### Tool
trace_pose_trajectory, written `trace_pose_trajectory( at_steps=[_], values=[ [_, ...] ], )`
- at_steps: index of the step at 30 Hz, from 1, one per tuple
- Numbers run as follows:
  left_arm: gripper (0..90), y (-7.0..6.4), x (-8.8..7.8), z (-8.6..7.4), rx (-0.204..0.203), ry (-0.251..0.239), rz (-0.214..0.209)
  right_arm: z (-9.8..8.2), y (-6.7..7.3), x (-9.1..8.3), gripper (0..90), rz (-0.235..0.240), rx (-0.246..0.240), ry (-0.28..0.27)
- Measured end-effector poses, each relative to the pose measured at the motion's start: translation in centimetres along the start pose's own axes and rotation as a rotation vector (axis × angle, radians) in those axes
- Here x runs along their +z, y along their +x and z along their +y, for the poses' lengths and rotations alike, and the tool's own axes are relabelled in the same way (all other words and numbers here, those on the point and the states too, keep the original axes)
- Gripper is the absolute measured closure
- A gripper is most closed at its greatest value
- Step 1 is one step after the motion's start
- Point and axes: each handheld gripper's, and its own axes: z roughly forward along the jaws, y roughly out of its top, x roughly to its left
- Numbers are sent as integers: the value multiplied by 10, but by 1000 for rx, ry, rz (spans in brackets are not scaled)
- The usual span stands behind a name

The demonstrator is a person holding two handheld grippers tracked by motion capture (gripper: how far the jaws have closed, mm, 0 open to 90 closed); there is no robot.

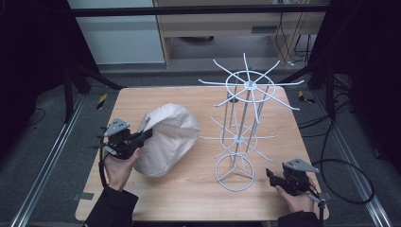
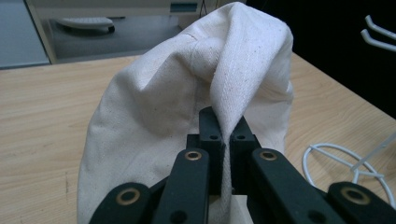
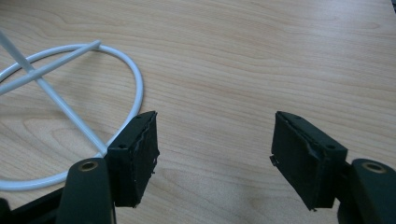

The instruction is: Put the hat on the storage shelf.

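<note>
- High view puts the cloth hat [image 1: 168, 139] on the left half of the table [image 1: 198, 198], its pale crown bulging up, well apart from the white wire rack [image 1: 243, 127] standing right of centre.
- My left gripper [image 1: 144, 135] is clamped on a fold of the hat's edge; in the left gripper view I see the jaws pressed together with a ridge of canvas [image 2: 233, 93] pinched between them and rising above the pads.
- I judge the hat light and soft: it sags and creases wherever it is not supported, so it should lift easily but flop and swing.
- The weave looks coarse and matte, so I expect little slipping in the pads. Nothing about it looks fragile.
- The stitched edge I already hold seems the best place to grip; the round crown would only crumple.
- My right gripper [image 1: 270, 176] rests low near the table's right front corner, jaws wide apart and holding nothing; the right gripper view shows bare wood between the pads and the rack's base ring [image 3: 70, 116] just beside one jaw.
- The rack's thin arms look springy, and the whole thing could tip if the hat drags on it.
- The tabletop is smooth, light wood. Around it I see dark curtains, metal floor rails [image 1: 47, 161], trailing cables [image 1: 350, 170] and a pale cabinet [image 1: 227, 28] at the back.
</note>
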Motion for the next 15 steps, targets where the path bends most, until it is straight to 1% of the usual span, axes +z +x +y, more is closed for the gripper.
trace_pose_trajectory(
  at_steps=[2,5,7,9,12,15],
  values=[
    [875,-2,-4,2,-4,-24,-5,0,0,0,316,1,-3,-2],
    [875,-7,-10,4,6,-63,-5,1,0,-1,316,-1,-3,-5],
    [875,-10,-13,6,11,-91,3,1,0,0,315,-3,-8,-9],
    [875,-12,-18,7,10,-123,5,1,0,-1,315,-1,-2,-6],
    [875,-12,-24,8,7,-159,10,1,0,0,314,0,-5,-4],
    [875,-11,-29,10,1,-181,9,1,0,0,314,-1,-7,-5]
  ],
)
